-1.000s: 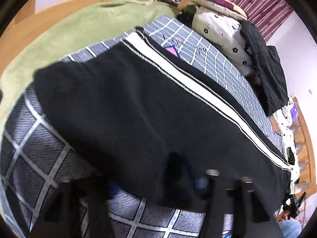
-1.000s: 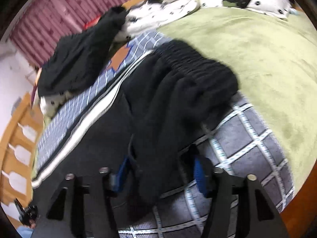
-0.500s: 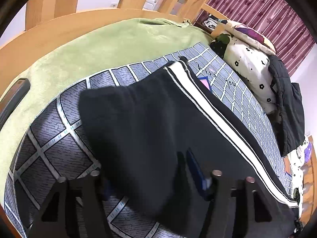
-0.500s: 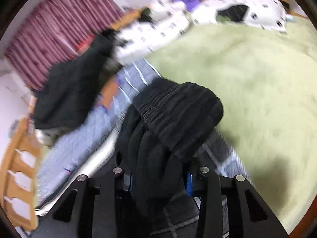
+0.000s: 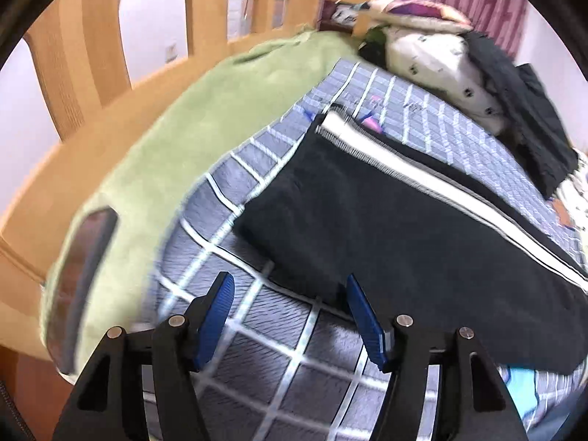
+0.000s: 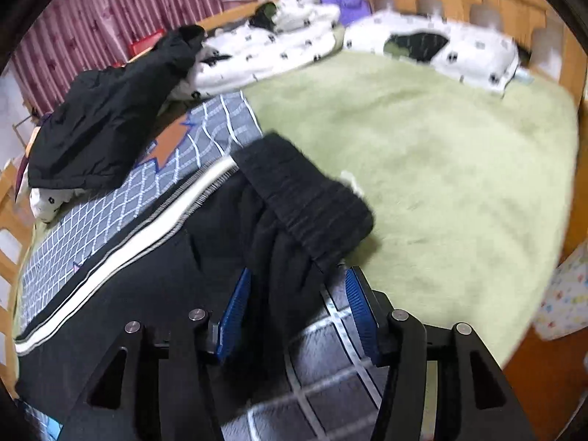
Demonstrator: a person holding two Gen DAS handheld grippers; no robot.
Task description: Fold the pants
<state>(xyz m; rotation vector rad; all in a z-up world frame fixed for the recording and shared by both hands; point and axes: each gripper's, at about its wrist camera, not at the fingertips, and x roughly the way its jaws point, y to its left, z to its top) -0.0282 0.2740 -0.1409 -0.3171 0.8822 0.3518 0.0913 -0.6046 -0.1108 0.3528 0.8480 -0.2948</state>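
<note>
Black pants with a white side stripe lie on the grey checked sheet. In the left wrist view the leg end is flat, its near edge just ahead of my left gripper. That gripper's jaws are opening, with only sheet between the blue pads. In the right wrist view the ribbed waistband lies bunched and folded toward the striped leg. Loose black cloth hangs between the fingers of my right gripper, whose jaws are opening; the pads do not press on it.
A green blanket covers the far side of the bed. A dark flat phone-like object lies on it near the wooden rail. A black jacket and white spotted bedding are piled at the head.
Both grippers closed on the pants, then opened and pulled back upward. The left one now has no cloth between its pads. The waistband has shifted toward the striped leg.
</note>
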